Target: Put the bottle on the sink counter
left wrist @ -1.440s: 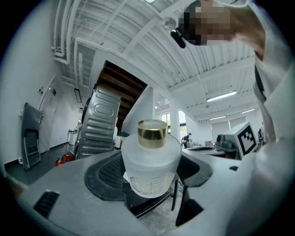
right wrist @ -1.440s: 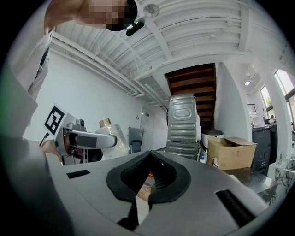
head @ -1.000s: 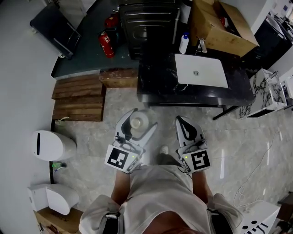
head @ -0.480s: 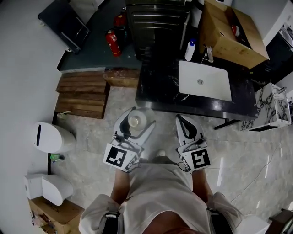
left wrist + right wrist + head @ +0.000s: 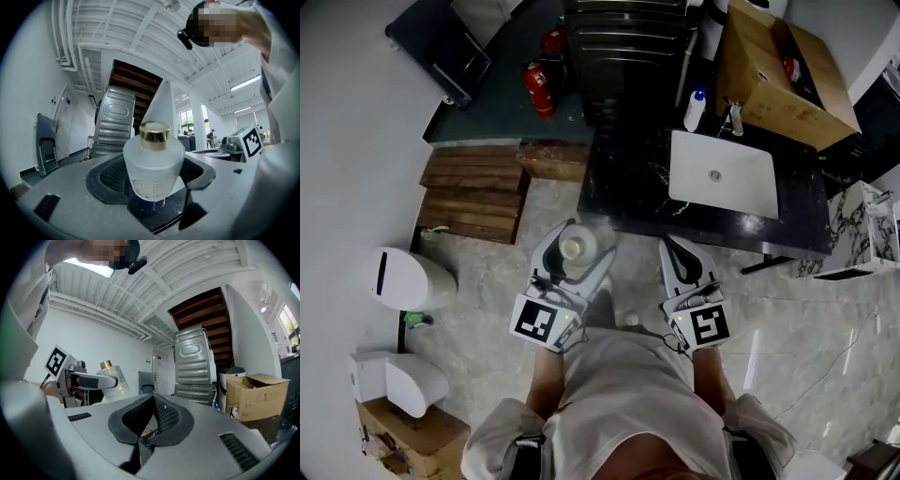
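Observation:
A frosted round bottle (image 5: pixel 153 164) with a gold cap stands upright between the jaws of my left gripper (image 5: pixel 152 185), which is shut on its body. From the head view the bottle (image 5: pixel 578 247) and left gripper (image 5: pixel 570 261) hang over the floor, just short of the black sink counter (image 5: pixel 637 183) with its white basin (image 5: pixel 722 174). My right gripper (image 5: pixel 673 248) is beside it, shut and holding nothing, jaws touching (image 5: pixel 151 416). The right gripper view also catches the held bottle (image 5: pixel 112 373) at the left.
A white bottle with a blue cap (image 5: pixel 695 110) and a faucet (image 5: pixel 734 118) stand at the counter's back. A cardboard box (image 5: pixel 778 70) lies behind the sink. Wooden steps (image 5: pixel 473 192), a red fire extinguisher (image 5: pixel 539 88) and a white bin (image 5: pixel 408 279) are to the left.
The sink counter has come closer in the head view as the person moved toward it. Both grippers keep their pose, the left still holding the bottle.

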`<move>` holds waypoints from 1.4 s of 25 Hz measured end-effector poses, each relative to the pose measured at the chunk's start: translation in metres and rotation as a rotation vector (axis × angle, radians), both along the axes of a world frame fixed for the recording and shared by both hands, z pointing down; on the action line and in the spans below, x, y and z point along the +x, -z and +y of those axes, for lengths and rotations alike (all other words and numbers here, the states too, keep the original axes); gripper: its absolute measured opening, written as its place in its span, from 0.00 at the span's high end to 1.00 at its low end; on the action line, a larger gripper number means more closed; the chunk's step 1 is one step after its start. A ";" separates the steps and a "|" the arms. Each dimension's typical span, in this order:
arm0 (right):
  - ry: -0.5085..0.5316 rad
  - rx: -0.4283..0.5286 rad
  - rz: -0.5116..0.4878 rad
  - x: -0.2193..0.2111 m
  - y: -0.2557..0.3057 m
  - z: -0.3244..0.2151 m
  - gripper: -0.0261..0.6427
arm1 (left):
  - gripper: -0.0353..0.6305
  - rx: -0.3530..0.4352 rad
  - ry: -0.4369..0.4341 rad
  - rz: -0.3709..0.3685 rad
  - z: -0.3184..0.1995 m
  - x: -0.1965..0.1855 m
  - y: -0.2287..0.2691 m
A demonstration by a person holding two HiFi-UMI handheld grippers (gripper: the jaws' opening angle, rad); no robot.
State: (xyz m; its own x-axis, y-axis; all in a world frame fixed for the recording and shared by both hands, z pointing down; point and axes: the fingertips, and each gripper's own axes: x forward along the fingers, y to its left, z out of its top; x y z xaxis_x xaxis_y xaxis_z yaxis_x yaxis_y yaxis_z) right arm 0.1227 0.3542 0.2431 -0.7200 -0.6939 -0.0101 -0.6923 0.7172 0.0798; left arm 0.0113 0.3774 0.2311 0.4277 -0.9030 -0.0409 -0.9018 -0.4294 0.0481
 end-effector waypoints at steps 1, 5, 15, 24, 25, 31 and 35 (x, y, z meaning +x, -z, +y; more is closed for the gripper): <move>-0.001 0.000 0.000 0.000 0.000 -0.003 0.97 | 0.47 0.001 -0.001 -0.001 -0.003 0.001 0.000; -0.008 -0.001 0.002 0.000 -0.003 -0.017 0.97 | 0.47 0.004 -0.010 -0.004 -0.017 0.001 -0.002; -0.025 -0.003 0.013 -0.019 -0.008 -0.075 0.97 | 0.47 0.008 -0.029 -0.002 -0.076 -0.017 -0.007; -0.080 -0.023 0.032 -0.056 -0.010 -0.146 0.97 | 0.47 -0.002 -0.085 -0.008 -0.151 -0.055 -0.009; -0.088 -0.026 0.035 -0.060 -0.010 -0.155 0.97 | 0.47 -0.002 -0.093 -0.007 -0.160 -0.060 -0.008; -0.134 -0.035 0.050 -0.088 -0.009 -0.196 0.97 | 0.47 -0.004 -0.138 -0.008 -0.206 -0.086 -0.009; -0.163 -0.042 0.063 -0.102 -0.013 -0.219 0.97 | 0.47 -0.014 -0.170 -0.004 -0.232 -0.099 -0.015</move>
